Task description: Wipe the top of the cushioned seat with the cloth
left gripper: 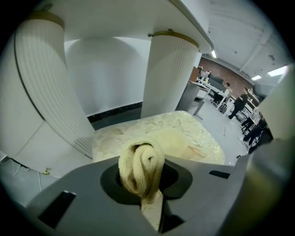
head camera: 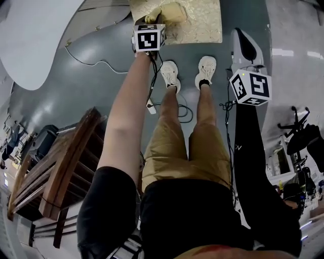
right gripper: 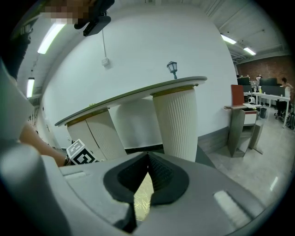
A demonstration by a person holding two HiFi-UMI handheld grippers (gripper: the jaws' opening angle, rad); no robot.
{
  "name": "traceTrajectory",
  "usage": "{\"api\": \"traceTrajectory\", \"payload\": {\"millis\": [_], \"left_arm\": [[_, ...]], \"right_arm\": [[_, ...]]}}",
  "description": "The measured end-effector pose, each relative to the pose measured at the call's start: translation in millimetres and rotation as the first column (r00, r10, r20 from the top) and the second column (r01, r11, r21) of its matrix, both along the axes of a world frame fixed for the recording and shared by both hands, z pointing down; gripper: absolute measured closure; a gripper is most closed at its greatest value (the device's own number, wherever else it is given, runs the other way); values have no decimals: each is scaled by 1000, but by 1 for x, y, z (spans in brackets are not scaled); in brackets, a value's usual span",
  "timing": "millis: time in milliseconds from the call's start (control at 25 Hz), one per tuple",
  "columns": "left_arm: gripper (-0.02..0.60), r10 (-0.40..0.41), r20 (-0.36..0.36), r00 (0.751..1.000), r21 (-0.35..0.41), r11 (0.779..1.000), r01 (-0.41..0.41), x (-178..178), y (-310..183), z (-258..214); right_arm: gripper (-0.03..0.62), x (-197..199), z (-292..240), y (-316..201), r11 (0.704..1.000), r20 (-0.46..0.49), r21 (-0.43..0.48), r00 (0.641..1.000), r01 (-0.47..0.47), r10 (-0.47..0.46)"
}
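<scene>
The cushioned seat [head camera: 202, 23], pale gold with a leaf pattern, lies on the floor just beyond the person's shoes at the top of the head view. My left gripper [head camera: 157, 20] reaches over its near left corner, shut on a bunched yellow cloth [head camera: 171, 12]. In the left gripper view the cloth [left gripper: 140, 161] bulges from between the jaws of my left gripper [left gripper: 142, 177], with the seat [left gripper: 189, 138] right behind it. My right gripper [head camera: 248, 60] hangs over the grey floor to the right of the seat. Nothing is held in my right gripper [right gripper: 147, 159], whose jaws meet at the tips.
A wooden chair [head camera: 61, 167] stands at the left. A white curved counter [head camera: 35, 40] fills the upper left, on ribbed white pillars [left gripper: 168, 73]. A cable and power strip [head camera: 150, 106] lie on the floor by the feet. Dark equipment [head camera: 298, 136] stands at the right.
</scene>
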State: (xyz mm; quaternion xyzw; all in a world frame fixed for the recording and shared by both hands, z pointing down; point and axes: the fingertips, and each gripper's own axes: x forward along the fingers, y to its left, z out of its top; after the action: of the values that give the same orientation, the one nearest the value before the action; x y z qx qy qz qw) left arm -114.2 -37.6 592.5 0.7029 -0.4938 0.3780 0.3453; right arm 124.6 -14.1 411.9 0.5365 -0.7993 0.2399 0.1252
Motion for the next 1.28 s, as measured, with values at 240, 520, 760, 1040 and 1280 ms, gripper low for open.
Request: {"api": "traceTrajectory", "payload": {"millis": [240, 520, 760, 1040, 1280], "left_arm": [[522, -108, 73, 992, -19, 994, 109, -89, 18, 2], [522, -231, 163, 959, -53, 969, 242, -168, 47, 6], [522, -273, 188, 944, -59, 956, 288, -197, 65, 7], [522, -278, 167, 946, -26, 958, 286, -191, 61, -6], [522, -241, 74, 968, 116, 966, 232, -127, 28, -54]], "right_arm": [[594, -37, -4, -6, 998, -8, 7, 998, 55, -55], [594, -61, -6, -9, 996, -17, 10, 996, 90, -90], [594, -69, -5, -7, 995, -22, 11, 995, 97, -97], [594, -65, -8, -7, 996, -28, 16, 996, 90, -89], [594, -51, -9, -3, 998, -24, 19, 998, 67, -66]]}}
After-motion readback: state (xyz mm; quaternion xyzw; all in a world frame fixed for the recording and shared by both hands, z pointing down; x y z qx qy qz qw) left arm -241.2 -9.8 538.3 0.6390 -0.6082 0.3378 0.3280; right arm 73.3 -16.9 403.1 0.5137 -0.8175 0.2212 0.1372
